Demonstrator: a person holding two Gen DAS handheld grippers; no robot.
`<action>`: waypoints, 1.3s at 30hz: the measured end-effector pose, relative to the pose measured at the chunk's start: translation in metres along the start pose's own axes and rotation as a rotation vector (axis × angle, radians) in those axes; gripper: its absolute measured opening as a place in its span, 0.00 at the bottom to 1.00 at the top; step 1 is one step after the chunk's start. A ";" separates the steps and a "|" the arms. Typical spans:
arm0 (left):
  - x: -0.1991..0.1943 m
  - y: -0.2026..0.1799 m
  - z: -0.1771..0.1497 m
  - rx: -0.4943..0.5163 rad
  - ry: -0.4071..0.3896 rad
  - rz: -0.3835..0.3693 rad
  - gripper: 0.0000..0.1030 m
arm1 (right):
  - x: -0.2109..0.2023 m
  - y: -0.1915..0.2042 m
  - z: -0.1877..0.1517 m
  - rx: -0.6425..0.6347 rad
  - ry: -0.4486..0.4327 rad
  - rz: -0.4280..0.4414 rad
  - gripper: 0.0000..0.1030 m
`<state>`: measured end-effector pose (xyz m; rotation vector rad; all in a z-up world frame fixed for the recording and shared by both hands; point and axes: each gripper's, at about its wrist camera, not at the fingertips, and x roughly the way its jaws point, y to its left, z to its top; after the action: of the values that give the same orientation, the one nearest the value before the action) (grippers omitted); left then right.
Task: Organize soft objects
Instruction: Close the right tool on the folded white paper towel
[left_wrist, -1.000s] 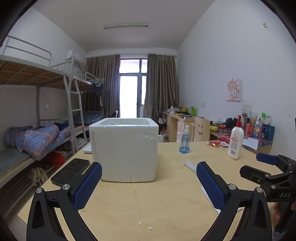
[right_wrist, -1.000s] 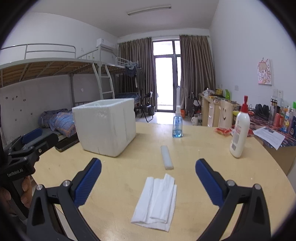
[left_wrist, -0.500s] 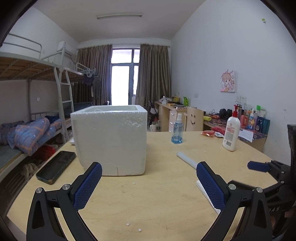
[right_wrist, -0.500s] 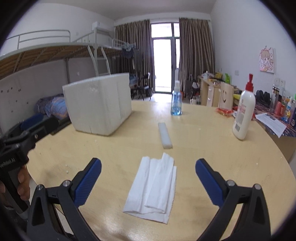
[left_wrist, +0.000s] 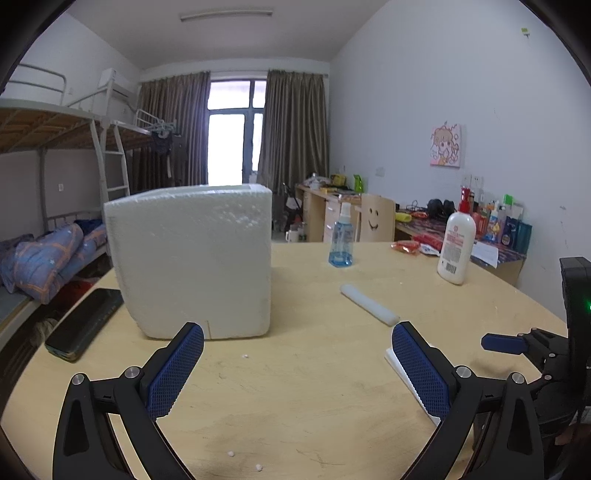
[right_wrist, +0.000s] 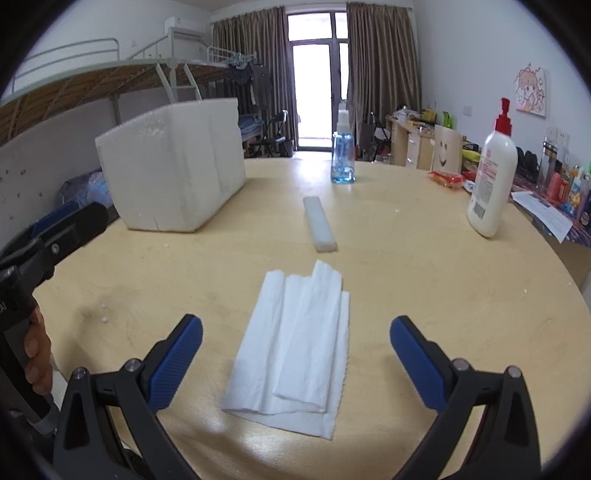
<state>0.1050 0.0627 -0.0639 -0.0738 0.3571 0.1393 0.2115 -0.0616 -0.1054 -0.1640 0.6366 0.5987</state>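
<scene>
A folded white paper towel (right_wrist: 295, 347) lies flat on the round wooden table (right_wrist: 424, 280), between the open fingers of my right gripper (right_wrist: 296, 358), which hovers just above it. A white foam stick (right_wrist: 319, 223) lies beyond it; it also shows in the left wrist view (left_wrist: 369, 304). A white foam box (left_wrist: 192, 262) stands at the left; it also shows in the right wrist view (right_wrist: 173, 170). My left gripper (left_wrist: 297, 363) is open and empty, low over the table in front of the box. The towel's edge (left_wrist: 397, 363) shows behind its right finger.
A blue spray bottle (right_wrist: 342, 155) and a white lotion bottle (right_wrist: 491, 177) stand at the back and right. A dark phone (left_wrist: 85, 323) lies left of the box. The right gripper's body (left_wrist: 546, 354) is at the right of the left view. A cluttered desk stands beyond.
Both grippers have moved lower and closer to the table. The towel now sits between the right gripper's fingers. The box top is no longer seen from above.
</scene>
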 end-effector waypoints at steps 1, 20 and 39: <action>0.001 0.000 0.000 0.000 0.005 0.000 0.99 | 0.001 0.001 -0.001 -0.005 0.002 -0.013 1.00; 0.020 0.003 -0.003 -0.019 0.048 -0.023 0.99 | 0.024 0.005 -0.004 -0.038 0.123 -0.038 0.63; 0.024 -0.014 0.011 0.002 0.063 -0.046 0.99 | 0.018 -0.004 -0.002 -0.022 0.102 0.022 0.12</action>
<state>0.1332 0.0524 -0.0609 -0.0842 0.4177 0.0912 0.2241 -0.0574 -0.1180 -0.2098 0.7310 0.6216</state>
